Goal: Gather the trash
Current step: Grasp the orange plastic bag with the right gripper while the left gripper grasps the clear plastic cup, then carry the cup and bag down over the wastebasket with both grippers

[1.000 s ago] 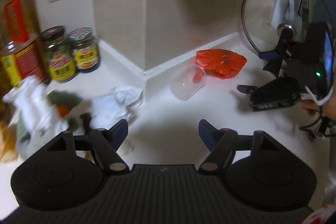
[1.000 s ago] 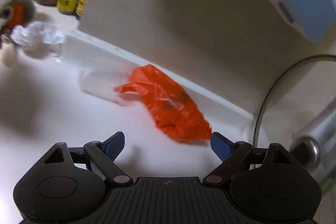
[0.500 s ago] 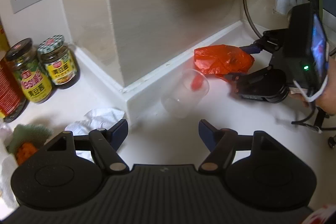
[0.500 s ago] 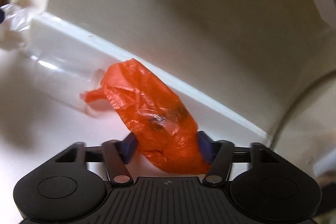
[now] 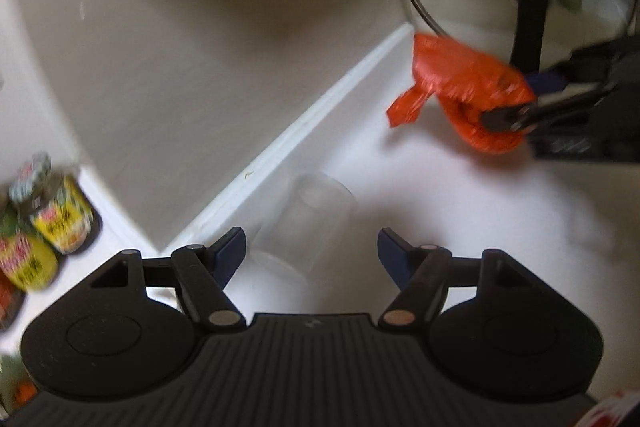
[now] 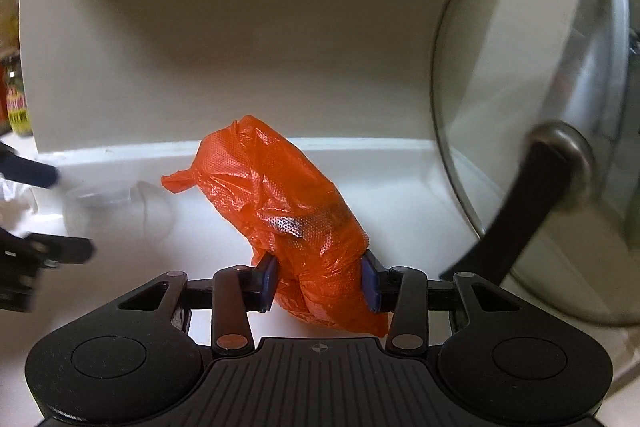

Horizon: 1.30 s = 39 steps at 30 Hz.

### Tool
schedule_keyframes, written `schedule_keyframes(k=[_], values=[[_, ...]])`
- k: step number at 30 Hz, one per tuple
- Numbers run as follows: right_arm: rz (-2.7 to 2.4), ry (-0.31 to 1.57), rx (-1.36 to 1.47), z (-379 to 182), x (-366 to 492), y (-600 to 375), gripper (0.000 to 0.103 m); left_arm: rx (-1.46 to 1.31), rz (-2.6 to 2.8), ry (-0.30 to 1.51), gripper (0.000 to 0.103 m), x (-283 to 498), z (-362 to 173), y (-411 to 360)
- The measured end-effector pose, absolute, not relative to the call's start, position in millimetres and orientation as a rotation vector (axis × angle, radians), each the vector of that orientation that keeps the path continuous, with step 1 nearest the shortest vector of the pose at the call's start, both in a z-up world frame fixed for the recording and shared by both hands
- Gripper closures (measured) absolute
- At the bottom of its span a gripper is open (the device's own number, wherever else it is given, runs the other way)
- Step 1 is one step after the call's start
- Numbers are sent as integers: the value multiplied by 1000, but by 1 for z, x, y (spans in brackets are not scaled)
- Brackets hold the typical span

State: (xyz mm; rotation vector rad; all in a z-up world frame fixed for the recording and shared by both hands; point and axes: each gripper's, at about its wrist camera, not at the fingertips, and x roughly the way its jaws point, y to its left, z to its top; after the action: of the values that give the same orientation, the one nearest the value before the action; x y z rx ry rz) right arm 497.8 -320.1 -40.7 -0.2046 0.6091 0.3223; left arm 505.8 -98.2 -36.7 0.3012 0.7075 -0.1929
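Observation:
An orange plastic bag hangs crumpled a little above the white counter. My right gripper is closing on its lower end, and both blue pads press into the plastic. The left wrist view shows the same bag held in the right gripper at the far right. A clear plastic cup lies on its side against the wall ledge. My left gripper is open just behind the cup, with its near end between the fingertips and neither pad touching it. In the right wrist view the cup lies at the left.
A glass pot lid with a black handle leans upright at the right, close to the bag. Sauce jars stand at the left around a wall corner. A white ledge runs along the wall's foot. Crumpled white paper lies far left.
The right gripper went from wide open to closed around the orange bag and raised it off the counter. The left gripper moved from the crumpled paper toward the clear cup.

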Motion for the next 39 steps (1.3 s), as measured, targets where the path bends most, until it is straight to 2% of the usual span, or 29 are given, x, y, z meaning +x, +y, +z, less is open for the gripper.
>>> schedule_keyframes(k=[5, 6, 7, 12, 16, 22, 29, 39], values=[[326, 621, -172, -42, 497, -319, 61, 425, -194, 735, 44, 517, -51, -112], [324, 624, -168, -43, 498, -319, 61, 434, -193, 750, 57, 518, -52, -113], [324, 628, -163, -44, 497, -319, 61, 427, -198, 767, 59, 519, -53, -114], [321, 639, -140, -50, 498, -316, 61, 396, -194, 770, 58, 522, -53, -112], [319, 646, -127, -50, 496, -317, 61, 351, -191, 776, 54, 531, -55, -110], [312, 645, -96, -48, 493, -320, 61, 292, -182, 799, 59, 524, -53, -105], [358, 679, 3, -44, 472, -321, 61, 117, -160, 830, 59, 474, -38, -83], [454, 764, 126, -28, 393, -303, 61, -87, -138, 832, 59, 362, -23, -52]])
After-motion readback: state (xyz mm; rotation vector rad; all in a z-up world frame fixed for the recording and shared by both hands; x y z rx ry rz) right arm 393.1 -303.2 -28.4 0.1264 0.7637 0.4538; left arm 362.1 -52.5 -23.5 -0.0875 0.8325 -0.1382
